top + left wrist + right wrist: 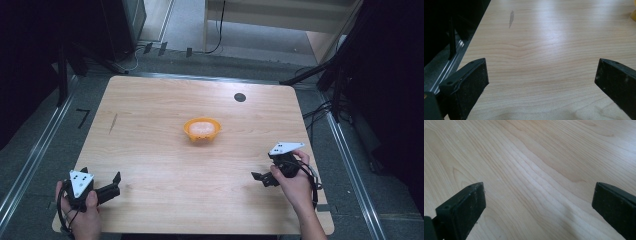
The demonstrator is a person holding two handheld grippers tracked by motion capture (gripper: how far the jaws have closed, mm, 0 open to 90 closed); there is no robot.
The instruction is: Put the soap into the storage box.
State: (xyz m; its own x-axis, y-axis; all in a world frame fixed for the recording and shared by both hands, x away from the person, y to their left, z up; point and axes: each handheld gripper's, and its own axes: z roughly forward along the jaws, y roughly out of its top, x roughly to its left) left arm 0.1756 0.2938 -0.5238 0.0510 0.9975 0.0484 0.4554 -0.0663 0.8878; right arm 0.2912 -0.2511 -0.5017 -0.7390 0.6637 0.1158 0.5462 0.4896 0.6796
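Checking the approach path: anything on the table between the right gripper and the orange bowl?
Nothing: in the high view, only bare wooden table lies between the open right gripper and the small orange bowl with pale contents.

The table is pale wood with a wavy grain, a round black spot and a grey streak, the bowl is orange with pale pinkish contents, and both grippers are black with white, dark-dotted triangular plates.
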